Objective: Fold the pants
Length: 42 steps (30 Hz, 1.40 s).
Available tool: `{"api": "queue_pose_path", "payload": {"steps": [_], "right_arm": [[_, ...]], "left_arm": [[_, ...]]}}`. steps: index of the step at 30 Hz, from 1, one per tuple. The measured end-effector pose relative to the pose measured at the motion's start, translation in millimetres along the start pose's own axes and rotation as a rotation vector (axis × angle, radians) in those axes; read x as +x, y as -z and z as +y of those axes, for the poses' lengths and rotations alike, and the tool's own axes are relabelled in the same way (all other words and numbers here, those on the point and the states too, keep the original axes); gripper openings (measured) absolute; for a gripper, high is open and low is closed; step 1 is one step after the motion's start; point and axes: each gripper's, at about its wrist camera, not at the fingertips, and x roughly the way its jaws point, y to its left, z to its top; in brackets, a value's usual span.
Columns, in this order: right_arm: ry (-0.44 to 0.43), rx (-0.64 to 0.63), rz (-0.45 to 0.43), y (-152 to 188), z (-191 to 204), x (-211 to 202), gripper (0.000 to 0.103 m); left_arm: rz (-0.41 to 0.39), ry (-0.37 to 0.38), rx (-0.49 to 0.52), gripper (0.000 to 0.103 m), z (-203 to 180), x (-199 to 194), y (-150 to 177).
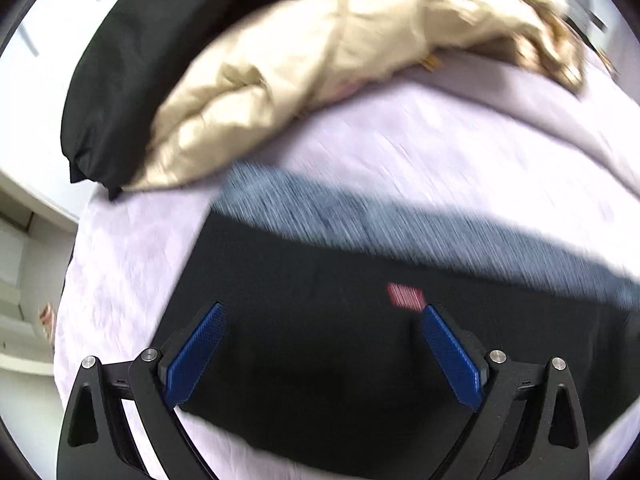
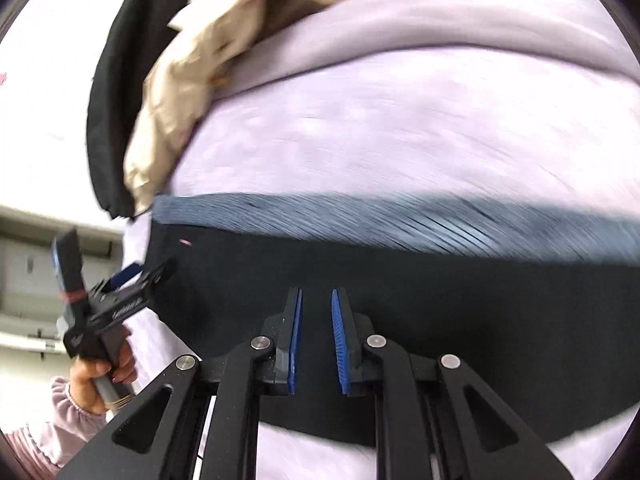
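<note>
The black pants (image 1: 328, 344) lie flat on a pale lilac bedsheet (image 1: 400, 140), with a small red label (image 1: 406, 297) on them. A grey-blue band of cloth (image 1: 360, 208) runs along their far edge. My left gripper (image 1: 323, 316) is open and empty, just above the pants, jaws wide apart. In the right wrist view the pants (image 2: 440, 288) and the grey-blue band (image 2: 360, 216) fill the lower half. My right gripper (image 2: 317, 300) hovers over them with a narrow gap between the pads and nothing between them. The left gripper (image 2: 136, 270) shows at the left, held by a hand.
A beige jacket (image 1: 288, 72) and a black garment (image 1: 132, 60) lie bunched at the far side of the bed; they also show in the right wrist view, beige (image 2: 172, 92) and black (image 2: 112, 120). White shelves (image 2: 32, 280) stand beyond the bed's left edge.
</note>
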Motion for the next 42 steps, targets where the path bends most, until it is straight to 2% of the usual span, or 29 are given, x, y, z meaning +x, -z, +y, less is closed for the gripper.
{"api": "queue_pose_path", "payload": {"steps": [3,6,8,9,11,14,17,19,24,26,27,29,30,32,33,35,38,40,41,42], "right_arm": [[-0.008,-0.041,0.064,-22,13,47,0.019],[0.067,-0.030,0.024,-37,10,70,0.012],[0.153,0.032,-0.018,-45,-3,64,0.012],[0.174,0.076,-0.038,-48,-11,54,0.016],[0.146,0.096,-0.049,-47,-21,34,0.018],[0.166,0.049,-0.045,-29,-28,1,0.032],[0.156,0.061,-0.037,-3,-27,-16,0.032],[0.177,0.070,-0.029,17,-29,-22,0.032],[0.179,0.140,0.012,66,-47,-28,0.032],[0.239,0.108,0.067,77,-52,-13,0.030],[0.266,0.075,0.059,79,-57,-11,0.024],[0.287,0.129,0.014,80,-69,-26,0.024],[0.258,0.196,-0.022,84,-78,-40,0.029],[0.119,0.279,-0.047,97,-93,-61,0.033],[0.042,0.326,-0.034,107,-102,-67,0.038],[-0.069,0.417,-0.010,126,-114,-69,0.039],[-0.074,0.479,-0.060,134,-126,-69,0.039],[-0.026,0.542,-0.090,130,-142,-65,0.037],[0.007,0.562,-0.078,128,-143,-58,0.027],[0.004,0.585,-0.064,128,-150,-54,0.024]], "left_arm": [[0.006,-0.059,-0.062,0.100,10,28,-20],[0.038,-0.072,-0.100,0.103,21,57,-27],[0.050,-0.057,-0.141,0.103,34,56,-28],[0.052,-0.053,-0.148,0.103,41,48,-27],[0.037,-0.079,-0.111,0.103,46,33,-23],[0.015,-0.069,-0.038,0.103,42,9,-10],[0.019,-0.018,-0.007,0.103,24,-6,10],[0.023,0.032,0.032,0.103,-1,-15,20],[0.038,0.172,0.164,0.103,-87,-33,52],[0.049,0.131,0.246,0.103,-112,-19,69],[0.046,0.096,0.273,0.103,-119,-9,74],[0.056,0.114,0.258,0.103,-113,-2,74],[0.064,0.104,0.253,0.103,-109,-7,71],[0.047,0.054,0.280,0.103,-101,-20,70],[0.038,0.059,0.289,0.103,-95,-30,71],[0.043,0.109,0.268,0.103,-86,-46,81],[0.063,0.110,0.286,0.103,-87,-52,103],[0.087,0.005,0.355,0.103,-106,-37,123],[0.098,-0.016,0.362,0.103,-114,-28,132],[0.108,0.006,0.322,0.103,-111,-22,133]]}}
